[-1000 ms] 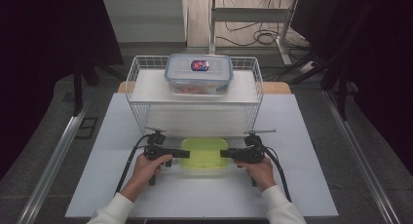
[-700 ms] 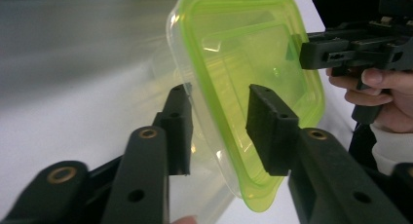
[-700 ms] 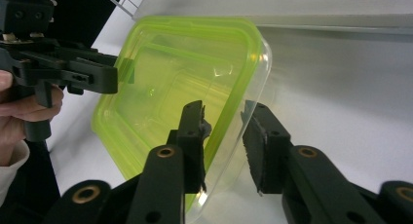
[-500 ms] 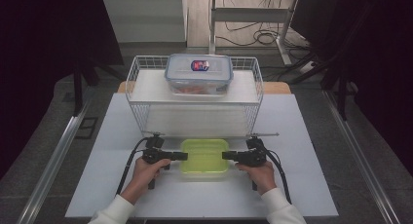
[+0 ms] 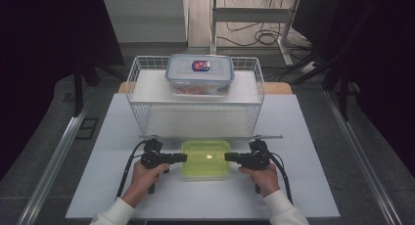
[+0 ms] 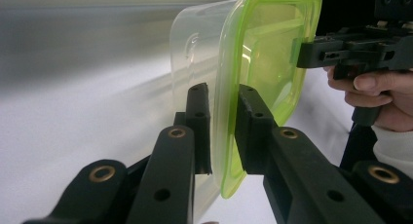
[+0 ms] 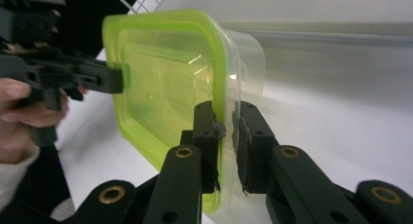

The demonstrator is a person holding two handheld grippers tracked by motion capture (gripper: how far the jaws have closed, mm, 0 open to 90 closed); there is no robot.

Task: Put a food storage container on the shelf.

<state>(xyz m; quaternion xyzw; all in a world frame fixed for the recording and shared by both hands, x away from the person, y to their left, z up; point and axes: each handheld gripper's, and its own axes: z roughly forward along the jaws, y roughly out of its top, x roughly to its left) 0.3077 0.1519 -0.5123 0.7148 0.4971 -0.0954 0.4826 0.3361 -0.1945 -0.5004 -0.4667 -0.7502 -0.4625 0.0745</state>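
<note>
A clear container with a lime-green lid [image 5: 206, 159] rests on the white table, near the front. My left gripper [image 5: 185, 157] comes at it level from the left, and my right gripper [image 5: 226, 157] from the right. In the left gripper view the jaws [image 6: 221, 90] straddle the lid's rim [image 6: 229, 136], and the right gripper [image 6: 311, 51] holds the far edge. In the right gripper view the jaws [image 7: 223, 107] clamp the opposite rim [image 7: 165, 83], and the left gripper [image 7: 114, 80] is beyond. Both pairs of jaws have just been closing, with the rim between them.
A white wire basket [image 5: 195, 100] stands behind the container. On its upper shelf sits a clear box with a blue-grey lid [image 5: 199, 74]. The white table top [image 5: 303, 186] spreads to both sides. Dark curtains and floor cables lie beyond the table.
Both hands have stayed at the container's two sides. The jaws of each gripper have drawn in on the lid's rim. The container has hardly moved.
</note>
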